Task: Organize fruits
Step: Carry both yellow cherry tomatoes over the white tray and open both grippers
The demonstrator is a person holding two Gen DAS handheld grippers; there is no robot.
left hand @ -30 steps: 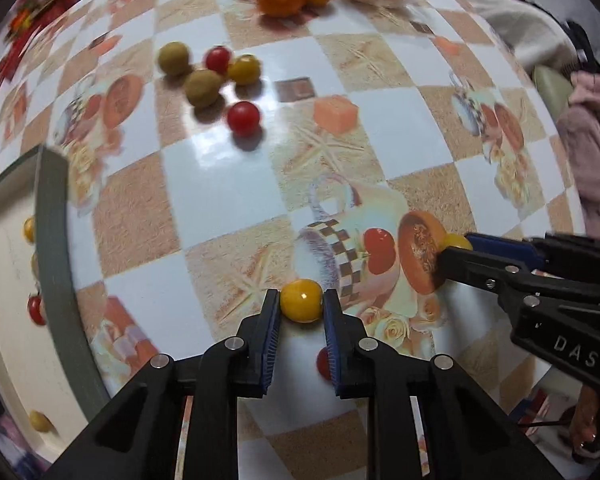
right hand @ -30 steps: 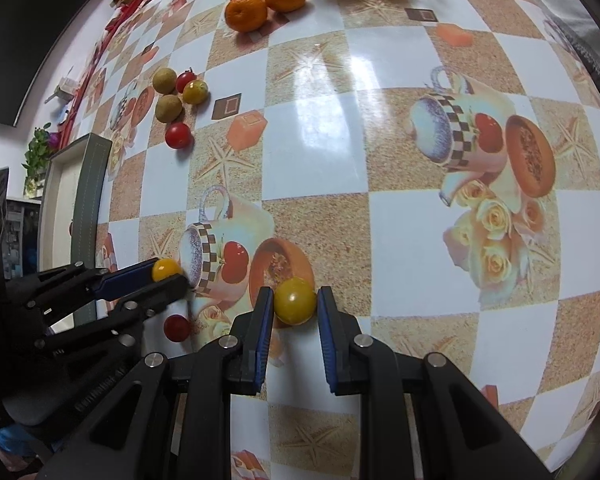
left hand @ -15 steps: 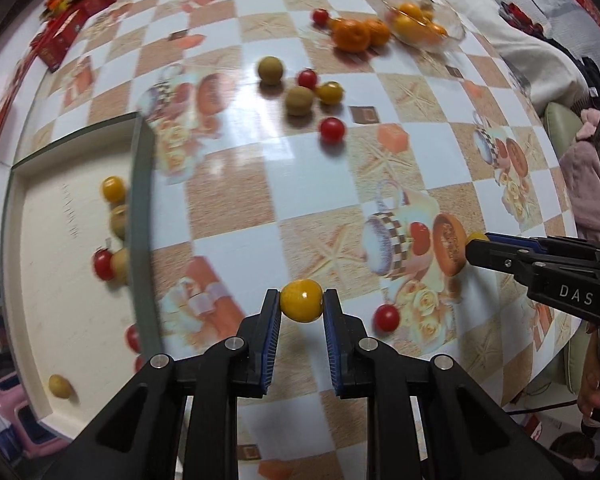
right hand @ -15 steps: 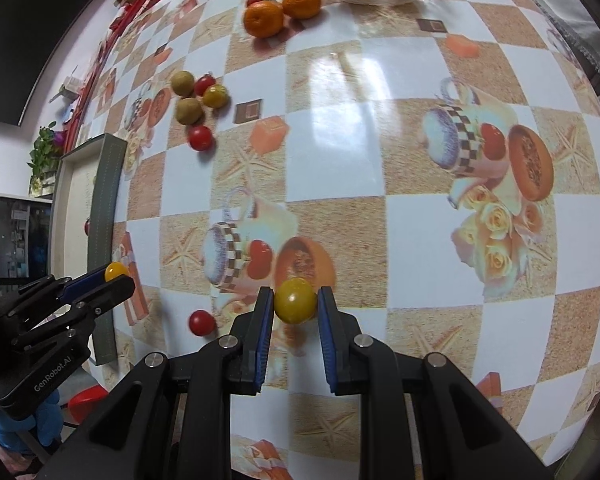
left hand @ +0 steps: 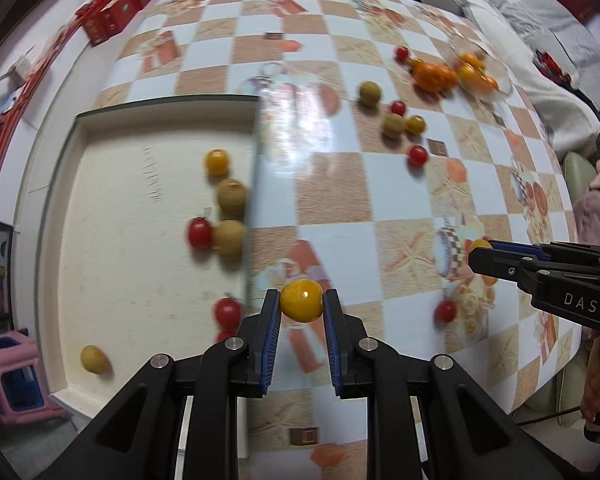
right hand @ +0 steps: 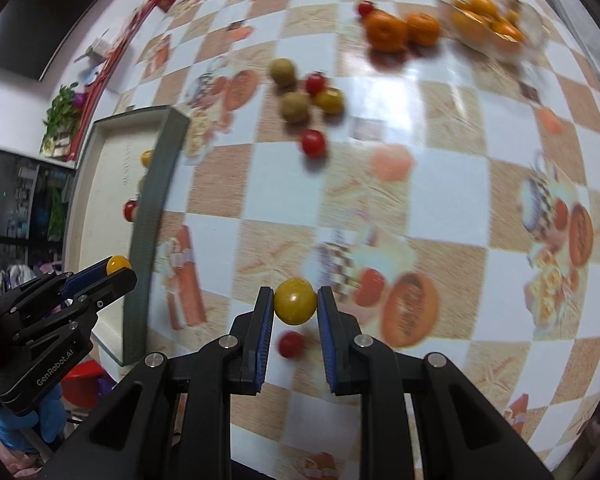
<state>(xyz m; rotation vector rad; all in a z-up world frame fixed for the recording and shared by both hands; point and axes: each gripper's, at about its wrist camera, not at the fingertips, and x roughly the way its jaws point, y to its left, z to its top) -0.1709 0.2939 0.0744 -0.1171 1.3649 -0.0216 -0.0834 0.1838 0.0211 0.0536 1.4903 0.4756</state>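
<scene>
My left gripper (left hand: 301, 307) is shut on a yellow cherry tomato (left hand: 301, 301) and holds it above the table, just right of the cream tray's green rim (left hand: 255, 168). My right gripper (right hand: 295, 303) is shut on another yellow cherry tomato (right hand: 295, 301) above the checkered tablecloth. The left gripper shows in the right wrist view (right hand: 118, 270), the right gripper in the left wrist view (left hand: 480, 250). The tray holds several tomatoes and brown-green fruits (left hand: 231, 198). One red tomato (right hand: 291, 344) lies on the table below my right gripper.
A loose cluster of brown-green fruits and small tomatoes (right hand: 296, 106) lies mid-table. Two oranges (right hand: 386, 32) and a clear bowl of oranges (right hand: 488, 20) sit at the far side. Red boxes (left hand: 112, 12) line the far left edge.
Both grippers have risen and swung left toward the tray, each still holding its yellow tomato. The tray now fills much more of the left wrist view.
</scene>
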